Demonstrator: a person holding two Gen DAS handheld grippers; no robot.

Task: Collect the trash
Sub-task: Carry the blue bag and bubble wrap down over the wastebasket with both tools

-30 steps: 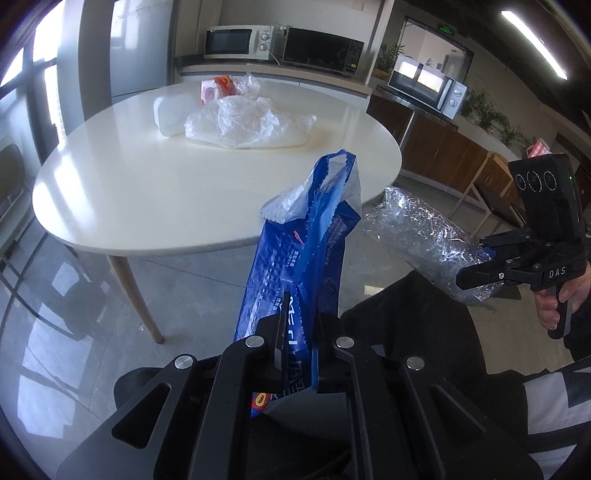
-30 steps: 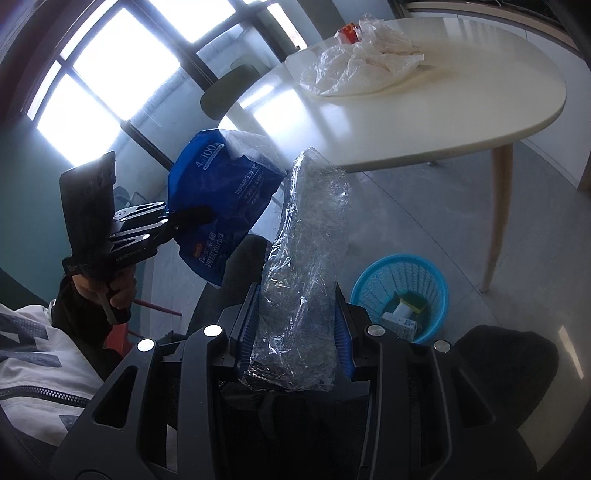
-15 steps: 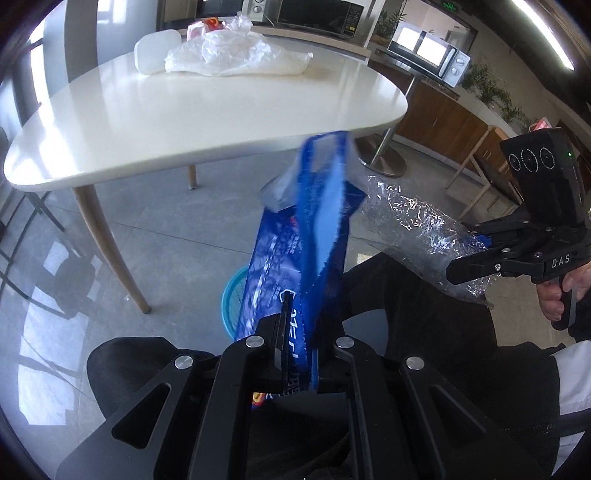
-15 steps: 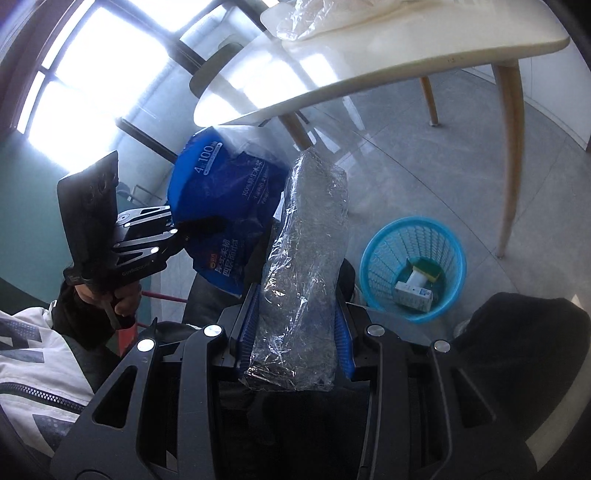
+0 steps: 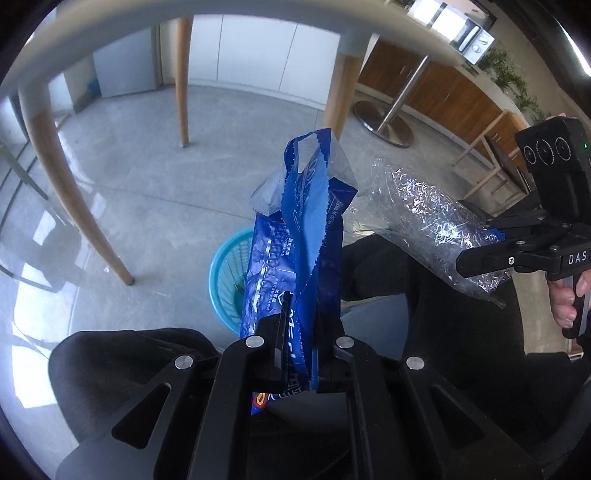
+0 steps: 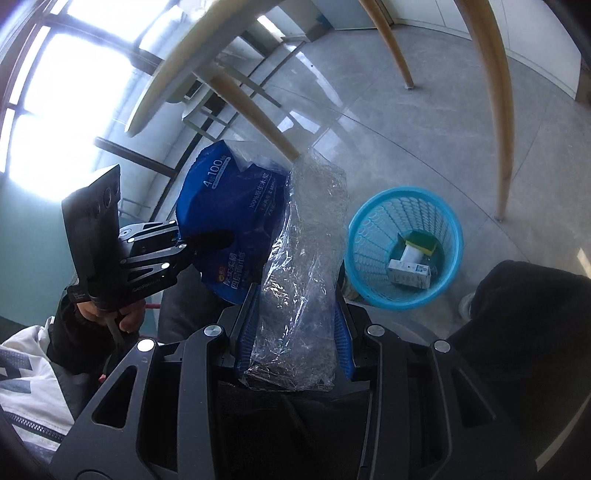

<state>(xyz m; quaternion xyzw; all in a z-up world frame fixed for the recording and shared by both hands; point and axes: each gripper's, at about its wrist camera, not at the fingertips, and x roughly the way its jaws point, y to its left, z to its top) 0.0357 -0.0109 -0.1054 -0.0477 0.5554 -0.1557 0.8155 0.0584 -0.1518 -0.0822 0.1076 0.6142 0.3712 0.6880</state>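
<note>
My left gripper [image 5: 301, 332] is shut on an empty blue tissue wrapper [image 5: 295, 251], which stands up between its fingers. In the right wrist view the same wrapper [image 6: 229, 218] hangs from the left gripper [image 6: 221, 236] at the left. My right gripper [image 6: 295, 314] is shut on a crumpled clear plastic wrapper [image 6: 303, 266], also seen at the right of the left wrist view as a shiny plastic wrapper [image 5: 432, 229] in the right gripper [image 5: 476, 254]. A light blue mesh waste basket [image 6: 406, 247] stands on the floor below and right of the clear plastic; its rim [image 5: 225, 273] peeks out behind the blue wrapper.
The basket holds a small white carton [image 6: 410, 273] and a green-and-yellow sponge [image 6: 421, 245]. Wooden table legs [image 5: 70, 192] and the white table's edge [image 5: 221, 11] arch above the grey floor. The person's dark trouser legs [image 5: 122, 365] flank the basket; wooden cabinets [image 5: 443, 92] line the far right.
Both grippers have come down from tabletop height to below the table's edge, with their wrappers still held. The blue basket has come closer and larger in both views.
</note>
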